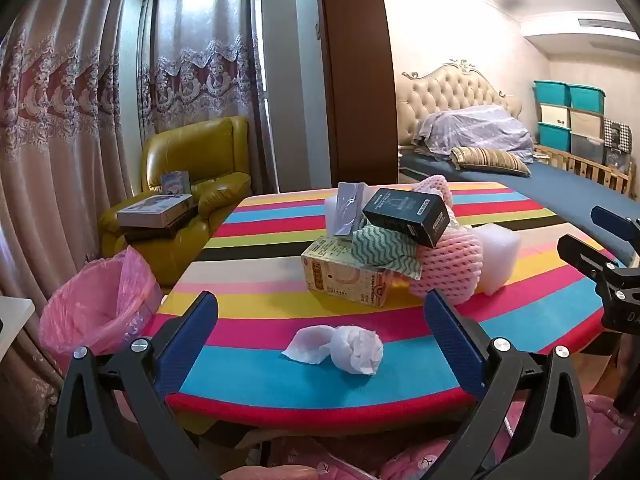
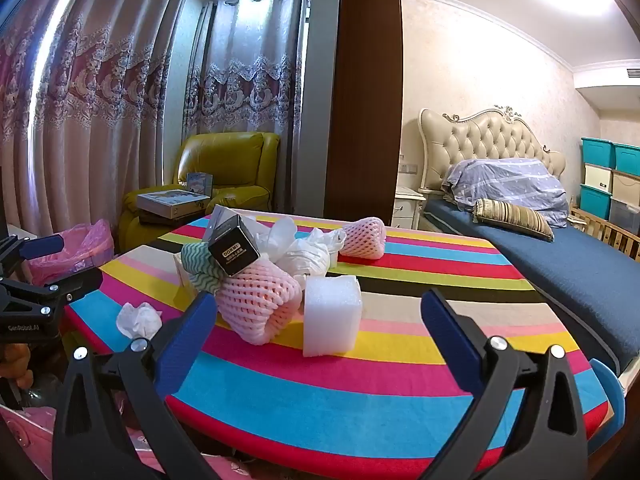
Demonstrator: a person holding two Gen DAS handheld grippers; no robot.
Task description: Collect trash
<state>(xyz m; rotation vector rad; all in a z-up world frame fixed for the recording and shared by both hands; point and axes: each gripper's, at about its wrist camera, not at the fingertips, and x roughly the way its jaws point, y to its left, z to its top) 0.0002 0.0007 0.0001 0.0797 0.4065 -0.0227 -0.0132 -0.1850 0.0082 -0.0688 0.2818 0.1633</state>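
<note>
A heap of trash lies on the striped table (image 1: pixel 256 248): a black box (image 1: pixel 406 216), a grey box (image 1: pixel 348 208), a yellow carton (image 1: pixel 340 276), a green wavy cloth (image 1: pixel 380 248), pink foam netting (image 1: pixel 448 264) and a white foam block (image 1: pixel 498 256). A crumpled white tissue (image 1: pixel 340 346) lies near the front edge, between the fingers of my open left gripper (image 1: pixel 322 320) but untouched. My right gripper (image 2: pixel 320 320) is open and empty, just short of the white foam block (image 2: pixel 332 314) and the pink foam netting (image 2: pixel 256 304). A bin with a pink bag (image 1: pixel 96 300) stands left of the table.
A yellow armchair (image 1: pixel 192 184) with boxes on it stands behind the bin, against the curtains. A bed (image 2: pixel 560 248) with pillows runs along the table's right side. Teal storage boxes (image 1: pixel 568 112) are stacked at the far right. A second pink foam net (image 2: pixel 362 238) lies at the table's back.
</note>
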